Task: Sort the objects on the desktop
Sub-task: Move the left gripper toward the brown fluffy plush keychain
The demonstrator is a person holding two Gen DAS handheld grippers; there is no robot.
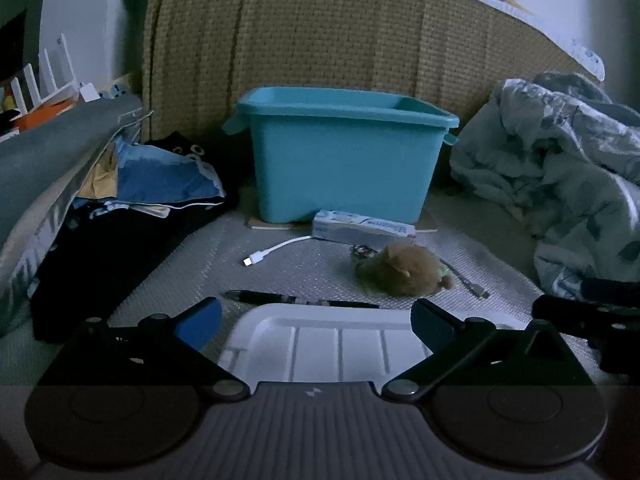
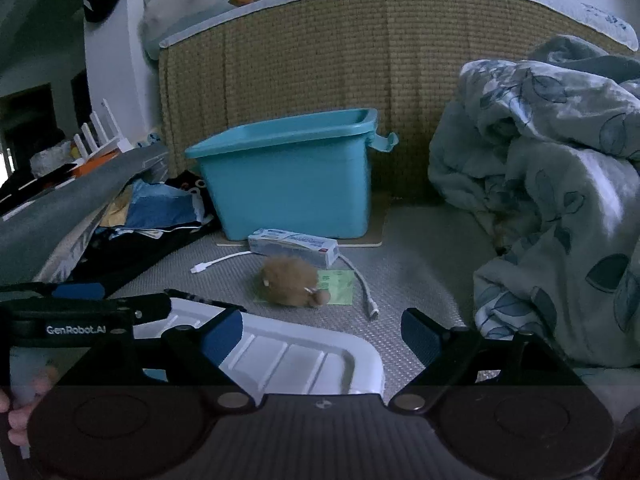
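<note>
A heap of dark and blue clothes [image 1: 132, 200] lies at far left on a grey textured mat [image 1: 304, 272]. The left hand-held gripper [image 1: 316, 326] hovers released, jaws wide, over a white plastic tray [image 1: 320, 344], a black pen [image 1: 296, 299] just beyond the tray's far edge. Behind, a white charging cable [image 1: 276, 251] lies near a toothpaste box [image 1: 362, 227] touching the front of a teal storage bin [image 1: 344, 160]. A brown plush toy [image 1: 404, 270] sits on a green card [image 2: 340, 286]. The right hand-held gripper [image 2: 322, 334], likewise released, hangs above the tray's right corner. A crumpled floral duvet [image 2: 560, 200] fills the right.
</note>
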